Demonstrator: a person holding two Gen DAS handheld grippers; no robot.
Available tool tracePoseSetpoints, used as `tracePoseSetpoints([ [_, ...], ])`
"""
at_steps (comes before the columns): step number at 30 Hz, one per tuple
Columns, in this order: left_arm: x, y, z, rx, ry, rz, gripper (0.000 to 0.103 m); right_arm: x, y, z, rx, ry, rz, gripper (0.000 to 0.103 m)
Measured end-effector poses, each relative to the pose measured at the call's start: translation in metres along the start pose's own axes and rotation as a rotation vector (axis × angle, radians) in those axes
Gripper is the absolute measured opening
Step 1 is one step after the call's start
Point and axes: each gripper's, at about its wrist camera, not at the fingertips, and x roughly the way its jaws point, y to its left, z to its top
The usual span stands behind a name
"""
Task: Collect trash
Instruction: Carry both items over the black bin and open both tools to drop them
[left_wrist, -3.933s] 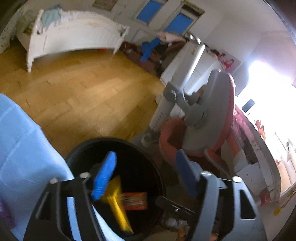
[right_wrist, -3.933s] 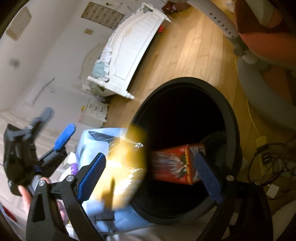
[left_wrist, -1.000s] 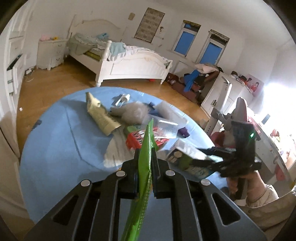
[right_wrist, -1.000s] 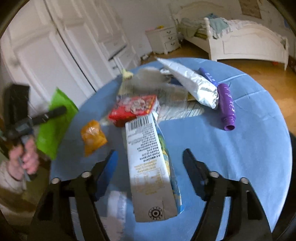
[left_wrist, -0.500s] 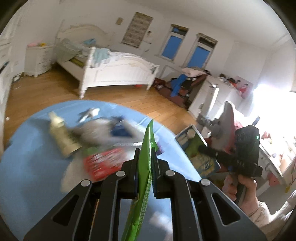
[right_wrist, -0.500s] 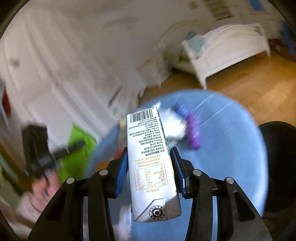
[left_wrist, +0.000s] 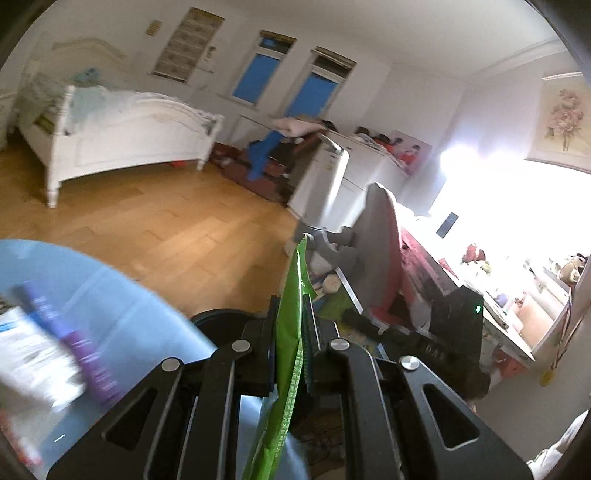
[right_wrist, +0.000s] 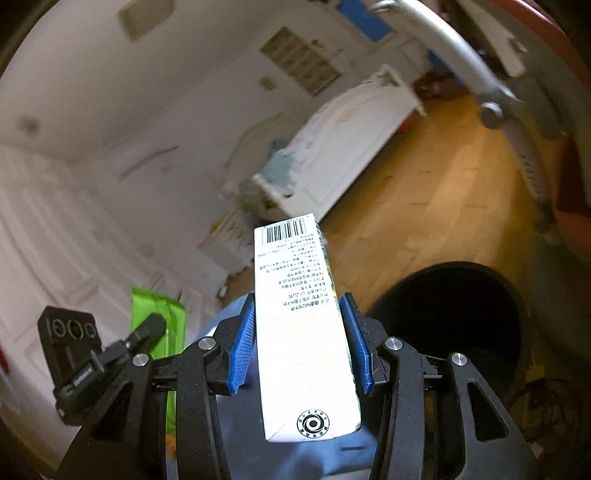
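My left gripper (left_wrist: 290, 332) is shut on a thin green wrapper (left_wrist: 291, 354) that stands edge-on between its pads, above the edge of the blue table (left_wrist: 122, 314). My right gripper (right_wrist: 299, 339) is shut on a white drink carton (right_wrist: 299, 325) with a barcode at its far end, its blue pads (right_wrist: 242, 347) pressing both sides. The black trash bin (right_wrist: 465, 317) stands on the floor just right of the carton; its rim (left_wrist: 218, 317) shows behind my left fingers. In the right wrist view the left gripper (right_wrist: 147, 328) and green wrapper (right_wrist: 155, 314) hang at the left.
A purple tube (left_wrist: 88, 354) and a white packet (left_wrist: 33, 354) lie blurred on the blue table at the left. A grey and red chair (left_wrist: 384, 258) and a cluttered desk (left_wrist: 498, 295) stand to the right. Wood floor and a white bed (left_wrist: 122, 144) lie beyond. Cables (right_wrist: 543, 402) trail beside the bin.
Both grippers have swung away from the table's trash toward the black bin. The right gripper closed on the carton and lifted it. The left kept its hold on the green wrapper.
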Motion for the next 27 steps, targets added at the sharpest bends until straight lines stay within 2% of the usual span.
tracePoseSetpoints([
  [6, 0.066, -0.004, 0.002, -0.03, 0.047, -0.052, 0.011, -0.004, -0.045, 0.002, 0.058, -0.012, -0.059, 0.045],
  [10, 0.091, -0.002, -0.001, -0.047, 0.077, -0.059, 0.011, 0.002, -0.064, -0.004, 0.086, -0.004, -0.076, 0.045],
  [13, 0.103, 0.001, -0.005, -0.058, 0.094, -0.056, 0.011, 0.005, -0.078, -0.009, 0.104, 0.009, -0.085, 0.045],
  [27, 0.139, 0.009, -0.012, -0.08, 0.145, -0.047, 0.011, 0.023, -0.097, -0.018, 0.15, 0.059, -0.104, 0.045],
])
